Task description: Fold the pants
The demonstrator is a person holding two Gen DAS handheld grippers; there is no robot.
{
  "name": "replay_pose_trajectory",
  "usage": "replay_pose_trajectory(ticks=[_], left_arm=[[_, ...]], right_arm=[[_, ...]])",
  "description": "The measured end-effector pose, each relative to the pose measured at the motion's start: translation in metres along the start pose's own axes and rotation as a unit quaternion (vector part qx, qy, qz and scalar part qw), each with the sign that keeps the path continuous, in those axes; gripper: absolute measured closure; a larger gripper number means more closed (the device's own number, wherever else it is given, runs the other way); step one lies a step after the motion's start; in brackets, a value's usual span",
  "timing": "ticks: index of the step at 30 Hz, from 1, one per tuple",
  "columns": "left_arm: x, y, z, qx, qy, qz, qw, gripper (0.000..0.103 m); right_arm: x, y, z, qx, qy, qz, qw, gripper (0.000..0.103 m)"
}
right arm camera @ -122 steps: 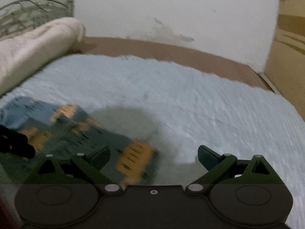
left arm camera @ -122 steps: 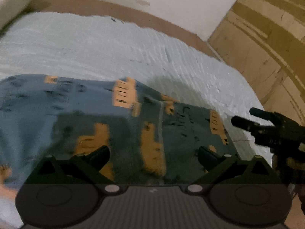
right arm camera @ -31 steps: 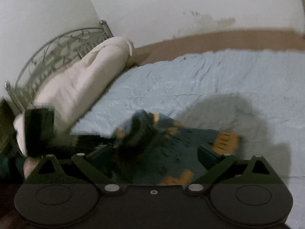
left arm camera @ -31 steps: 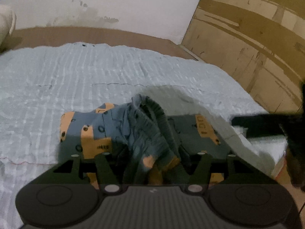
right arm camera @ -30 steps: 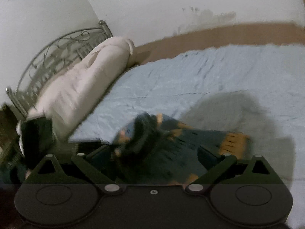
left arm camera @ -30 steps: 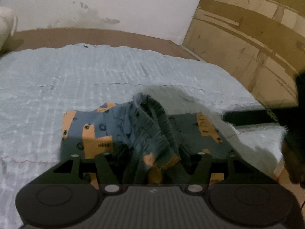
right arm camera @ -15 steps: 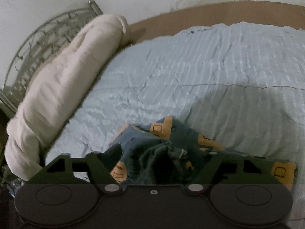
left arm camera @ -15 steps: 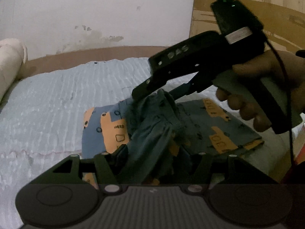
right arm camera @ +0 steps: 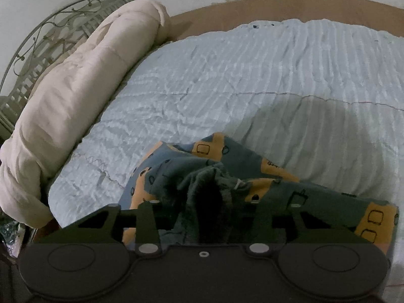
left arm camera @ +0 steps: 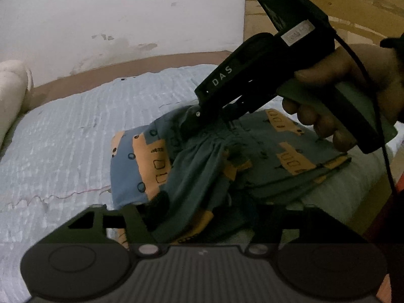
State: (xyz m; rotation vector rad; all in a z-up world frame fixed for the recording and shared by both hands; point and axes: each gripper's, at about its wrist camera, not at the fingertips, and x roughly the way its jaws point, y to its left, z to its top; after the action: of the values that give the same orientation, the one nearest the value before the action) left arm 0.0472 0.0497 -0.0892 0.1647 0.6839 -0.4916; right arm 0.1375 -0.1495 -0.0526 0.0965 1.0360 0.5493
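Pants [left arm camera: 290, 156] half-folded on bed [left arm camera: 75, 136].
Right gripper [left arm camera: 214, 118] and left gripper [left arm camera: 202, 217] both clenched on bunched cloth, right's jaws just closing; final fold remains.

The pants [left arm camera: 222, 161], lying flat on the bed [left arm camera: 75, 139] four seconds ago, are now standing bunched, waistband gathered into a raised ridge. The right gripper [left arm camera: 202, 116], a second ago only a dark shape beside the pants, is now reaching over them from the wardrobe side, its jaws having just been closing, with gathered waistband cloth between them. The left gripper [left arm camera: 202, 217] is narrowing slightly around a fold of the pants.
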Motion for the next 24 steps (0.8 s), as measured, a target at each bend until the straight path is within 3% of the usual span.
replay_pose_trajectory(ticks=[2, 7, 14, 19, 24], left_arm=[[-0.002, 0.002, 0.002, -0.002, -0.002, -0.005, 1.0000, 0.056], [-0.007, 0.000, 0.007, 0.017, -0.015, -0.004, 0.9997, 0.082], [0.003, -0.013, 0.009, 0.052, 0.001, -0.005, 0.9986, 0.084], [0.004, -0.009, 0.010, 0.040, 0.000, 0.014, 0.9991, 0.082], [0.004, -0.008, 0.010, 0.047, 0.010, 0.001, 0.9988, 0.081]], right_arm=[[-0.002, -0.001, 0.000, 0.004, -0.005, 0.002, 1.000, 0.075], [-0.001, -0.005, -0.001, 0.013, -0.010, 0.010, 1.000, 0.083], [0.001, -0.010, -0.003, 0.033, -0.016, 0.021, 0.999, 0.087], [0.001, -0.010, -0.003, 0.033, -0.015, 0.021, 0.999, 0.087], [0.002, -0.012, -0.002, 0.036, -0.013, 0.022, 0.999, 0.087]])
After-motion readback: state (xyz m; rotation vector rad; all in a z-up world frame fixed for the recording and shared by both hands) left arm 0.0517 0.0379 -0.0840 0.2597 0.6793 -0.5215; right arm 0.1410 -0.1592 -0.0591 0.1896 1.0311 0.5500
